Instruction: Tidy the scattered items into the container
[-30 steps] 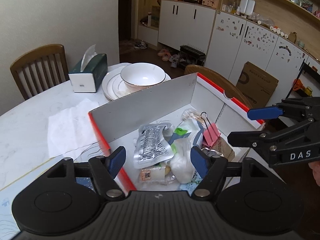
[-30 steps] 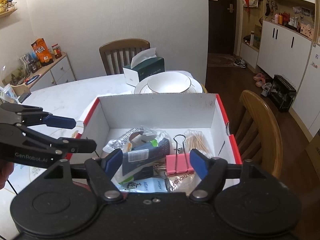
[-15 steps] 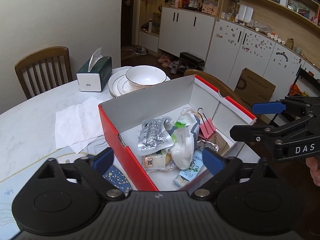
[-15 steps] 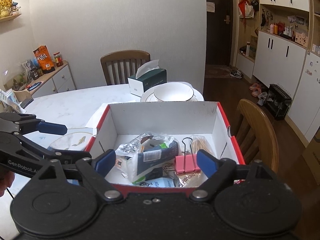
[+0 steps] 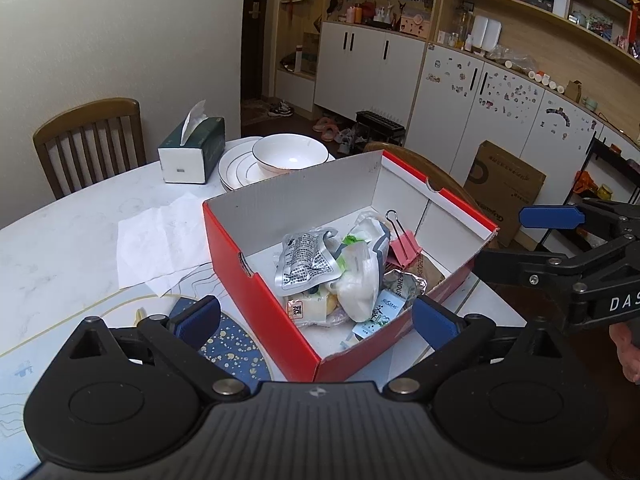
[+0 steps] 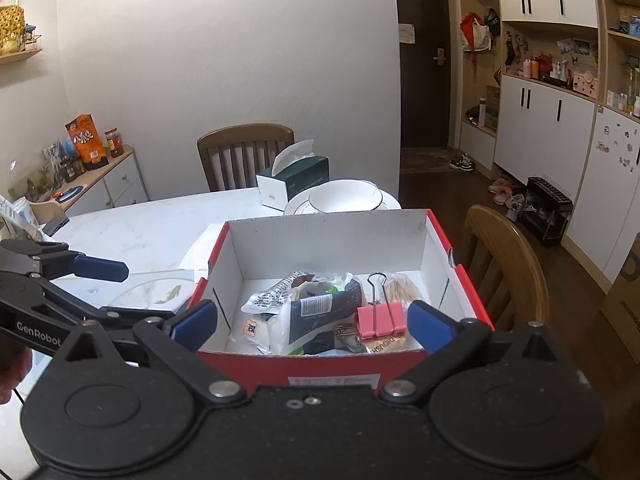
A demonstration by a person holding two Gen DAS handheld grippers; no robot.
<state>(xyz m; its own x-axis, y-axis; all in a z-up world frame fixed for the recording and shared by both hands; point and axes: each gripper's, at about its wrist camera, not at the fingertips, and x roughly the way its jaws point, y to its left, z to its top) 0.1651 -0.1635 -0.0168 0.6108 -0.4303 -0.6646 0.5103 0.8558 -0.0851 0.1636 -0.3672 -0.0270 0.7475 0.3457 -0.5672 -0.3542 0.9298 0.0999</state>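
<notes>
Final step, by the look of it: left gripper (image 5: 316, 318) w/ jaws spread wide & empty, right gripper (image 6: 312, 322) jaws opening & empty, foil pouch (image 5: 306, 260), pink binder clip (image 6: 376, 322) etc. inside red shoebox (image 5: 256, 292); next, check marble table (image 5: 60, 240) for strays.

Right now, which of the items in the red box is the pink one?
The pink binder clip, with black wire handles, at the right side of the red box. The packets beside it are silver, white or dark.
</notes>
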